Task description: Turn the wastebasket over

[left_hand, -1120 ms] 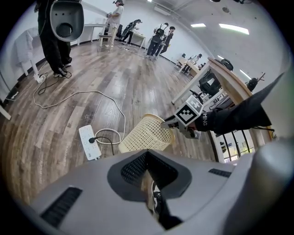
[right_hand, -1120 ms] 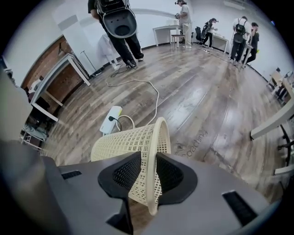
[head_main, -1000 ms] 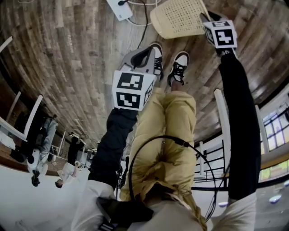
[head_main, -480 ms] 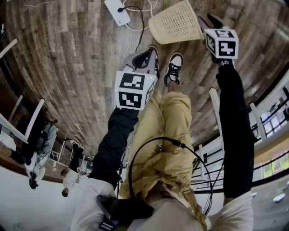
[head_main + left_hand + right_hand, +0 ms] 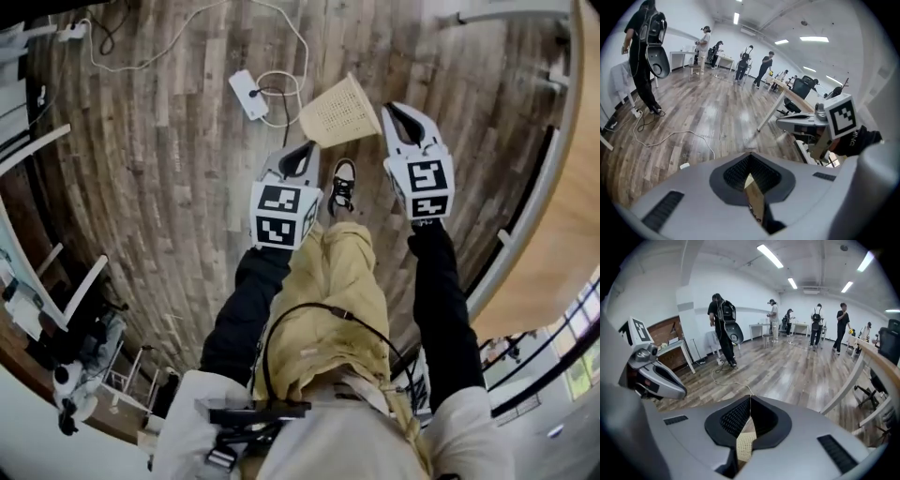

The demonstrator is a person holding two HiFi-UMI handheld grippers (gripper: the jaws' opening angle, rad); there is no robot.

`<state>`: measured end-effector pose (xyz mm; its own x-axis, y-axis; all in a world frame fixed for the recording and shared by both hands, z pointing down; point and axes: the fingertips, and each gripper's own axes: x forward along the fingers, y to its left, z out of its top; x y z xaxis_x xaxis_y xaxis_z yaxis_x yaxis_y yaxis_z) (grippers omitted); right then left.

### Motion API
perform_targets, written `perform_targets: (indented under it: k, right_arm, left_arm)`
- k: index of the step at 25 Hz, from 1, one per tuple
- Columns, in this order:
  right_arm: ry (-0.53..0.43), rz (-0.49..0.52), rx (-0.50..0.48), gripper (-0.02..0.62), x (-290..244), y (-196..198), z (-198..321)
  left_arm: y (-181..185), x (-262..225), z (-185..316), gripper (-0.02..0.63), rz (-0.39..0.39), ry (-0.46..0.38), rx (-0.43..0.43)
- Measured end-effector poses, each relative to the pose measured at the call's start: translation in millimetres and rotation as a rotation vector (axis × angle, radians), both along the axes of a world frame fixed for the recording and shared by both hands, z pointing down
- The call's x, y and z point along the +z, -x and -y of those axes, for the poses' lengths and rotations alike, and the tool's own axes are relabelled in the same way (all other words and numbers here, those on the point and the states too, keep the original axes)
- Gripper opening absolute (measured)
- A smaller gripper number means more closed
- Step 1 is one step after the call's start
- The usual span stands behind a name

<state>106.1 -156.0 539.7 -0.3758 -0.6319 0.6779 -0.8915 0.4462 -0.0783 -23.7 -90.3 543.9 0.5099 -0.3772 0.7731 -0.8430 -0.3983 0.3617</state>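
The wastebasket [image 5: 339, 112], a cream lattice bin, lies on the wooden floor ahead of the person's feet. Neither gripper touches it. My left gripper [image 5: 302, 150] hangs well above the floor, below and left of the bin in the head view, its jaws shut and empty [image 5: 750, 154]. My right gripper [image 5: 398, 111] is raised just right of the bin. Its jaws have just been closing and now meet at the tips [image 5: 750, 398] with nothing between them. Through the gap behind those tips the wastebasket [image 5: 744, 441] shows far below.
A white power strip [image 5: 249, 94] with looped cables lies on the floor left of the bin. The person's shoe [image 5: 343, 183] is under the grippers. A curved desk edge [image 5: 525, 234] runs along the right. Other people [image 5: 723, 329] and desks stand farther off.
Both grippers have risen away from the floor. The right gripper, which was at the bin's edge, has come off it, and the bin now looks smaller and farther below.
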Motion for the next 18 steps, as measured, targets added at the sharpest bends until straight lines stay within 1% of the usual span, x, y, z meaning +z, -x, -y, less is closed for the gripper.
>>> perform_targets:
  k: [1,4,8,11,15,18]
  right_arm:
    - [-0.025,0.015,0.010,0.023,-29,1,-4]
    - [-0.105,0.058,0.048,0.021,-116,-1,-12]
    - [-0.219,0.072,0.102,0.020,-221,-15,-15]
    - [-0.280,0.086,0.129,0.020,-282,-28,-32]
    - [-0.374,0.080,0.174,0.021,-387,-34,-69]
    - [-0.442,0.089,0.210,0.020,-447,-44,-83]
  left_arm:
    - [-5,-22,1,0.002,-0.008,-0.020,0.001]
    - [-20,-90,7,0.002,-0.041,-0.101,0.009]
    - [-40,-180,16,0.002,-0.095,-0.222,0.035]
    - [-55,-237,8,0.002,-0.134,-0.289,0.052]
    - [-62,-336,-16,0.002,-0.199,-0.372,0.061]
    - [-72,-395,-23,0.002,-0.240,-0.429,0.065]
